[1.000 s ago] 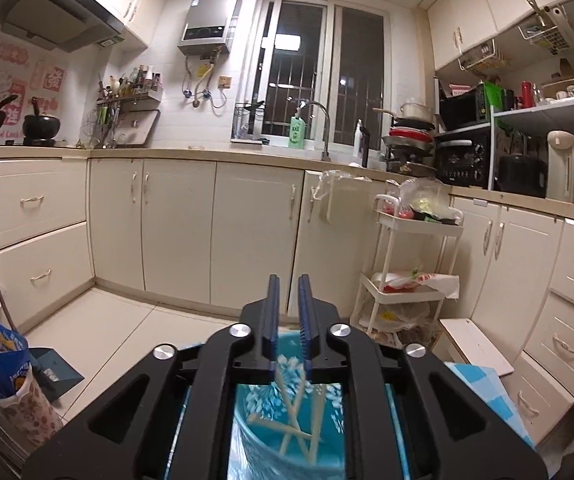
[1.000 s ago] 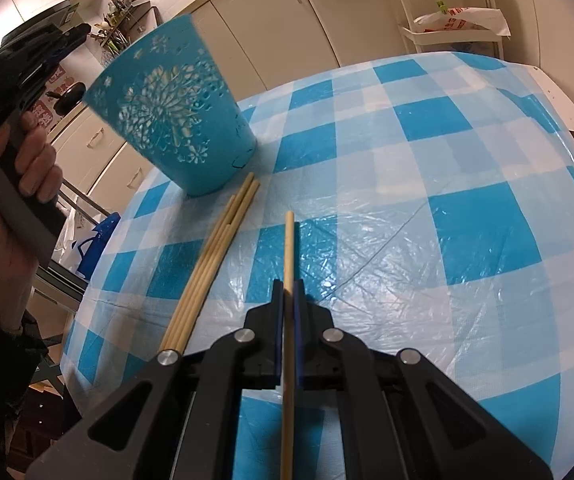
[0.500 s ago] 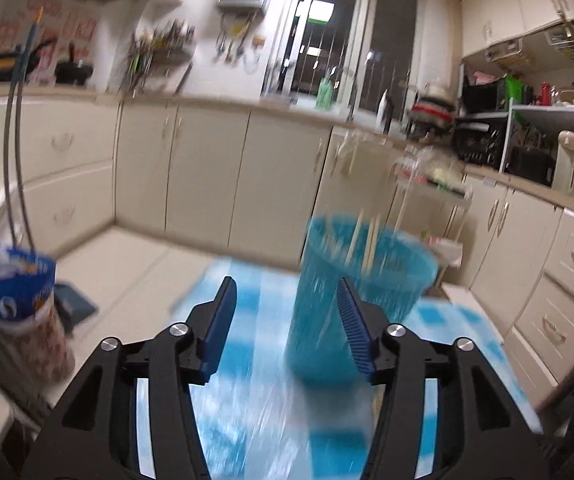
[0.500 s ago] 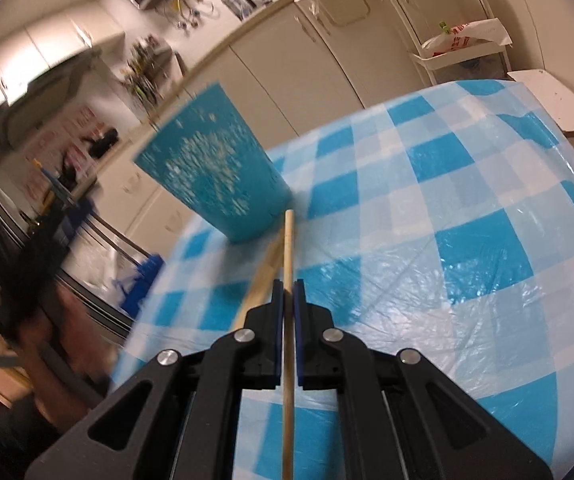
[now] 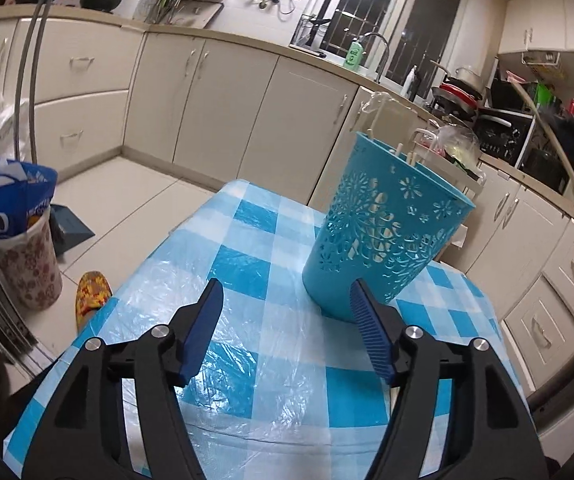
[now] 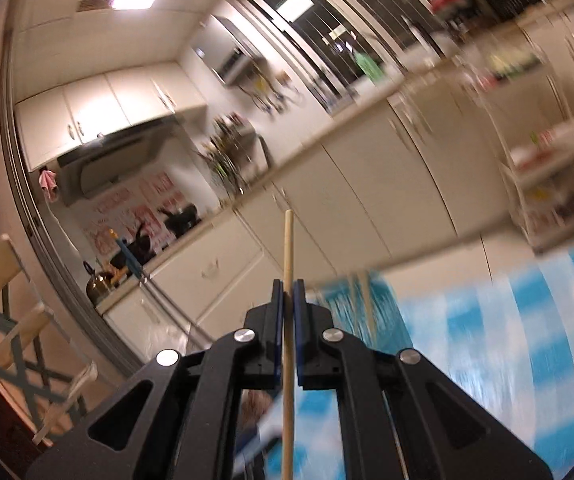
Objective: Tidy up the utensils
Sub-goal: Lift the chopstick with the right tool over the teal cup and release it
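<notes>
A blue perforated utensil holder stands upright on the blue-checked table with several chopsticks inside. My left gripper is open and empty, low over the table, its right finger close to the holder's base. My right gripper is shut on a single wooden chopstick, lifted and tilted up toward the kitchen. The holder shows blurred just right of its fingers. In the left wrist view, the held chopstick arcs at the right edge.
Cream kitchen cabinets line the far wall. A floral bin with a blue bag and a slipper sit on the floor left of the table. A folding chair is at the left in the right wrist view.
My left gripper let go of the holder's rim, opened and drew back; the holder now stands upright. My right gripper lifted the chopstick off the table and swung upward.
</notes>
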Action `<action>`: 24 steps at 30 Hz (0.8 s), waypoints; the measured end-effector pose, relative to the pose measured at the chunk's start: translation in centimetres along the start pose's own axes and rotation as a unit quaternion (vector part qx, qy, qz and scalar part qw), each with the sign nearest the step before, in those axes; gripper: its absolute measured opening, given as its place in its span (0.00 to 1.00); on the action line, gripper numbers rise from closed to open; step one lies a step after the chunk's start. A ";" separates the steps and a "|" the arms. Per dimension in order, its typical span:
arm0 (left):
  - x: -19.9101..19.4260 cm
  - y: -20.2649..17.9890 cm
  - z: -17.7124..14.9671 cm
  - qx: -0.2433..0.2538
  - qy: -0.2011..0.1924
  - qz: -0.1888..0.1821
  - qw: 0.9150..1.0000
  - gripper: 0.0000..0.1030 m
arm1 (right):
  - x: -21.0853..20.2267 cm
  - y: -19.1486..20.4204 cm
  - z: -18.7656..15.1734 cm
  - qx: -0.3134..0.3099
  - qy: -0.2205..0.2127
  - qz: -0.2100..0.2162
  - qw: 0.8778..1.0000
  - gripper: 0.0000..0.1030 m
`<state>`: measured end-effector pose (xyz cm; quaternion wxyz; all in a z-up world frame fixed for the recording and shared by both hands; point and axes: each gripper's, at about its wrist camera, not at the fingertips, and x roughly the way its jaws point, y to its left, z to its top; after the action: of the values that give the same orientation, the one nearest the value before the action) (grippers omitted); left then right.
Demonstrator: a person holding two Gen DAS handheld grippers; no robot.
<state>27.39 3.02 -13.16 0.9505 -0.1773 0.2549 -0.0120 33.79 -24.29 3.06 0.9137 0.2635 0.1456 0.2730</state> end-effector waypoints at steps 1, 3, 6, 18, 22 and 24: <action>0.1 0.1 0.1 -0.003 0.001 0.001 1.000 0.62 | 1.6 0.3 1.1 -0.003 -0.010 0.000 1.000 0.06; 0.2 0.6 0.1 -0.016 0.003 0.000 1.000 0.62 | 4.3 0.4 2.7 -0.004 -0.023 -0.010 1.000 0.06; 0.2 1.4 0.1 -0.037 0.004 -0.002 0.999 0.62 | 7.4 -0.3 3.2 -0.005 -0.024 -0.034 0.999 0.06; 0.2 1.9 0.2 -0.050 0.004 -0.010 0.999 0.62 | 11.9 -3.4 -0.4 -0.038 0.056 -0.107 0.992 0.06; 0.2 1.9 0.1 -0.050 0.005 -0.010 0.999 0.62 | 12.1 -3.7 -1.0 -0.039 0.062 -0.112 0.991 0.06; 0.2 1.9 0.1 -0.050 0.006 -0.010 0.999 0.62 | 12.2 -3.7 -1.0 -0.039 0.066 -0.112 0.991 0.06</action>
<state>27.53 4.80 -13.83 0.9387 -0.2270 0.2594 -0.0099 44.79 -19.47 -1.35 0.9366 0.1910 0.2232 0.1910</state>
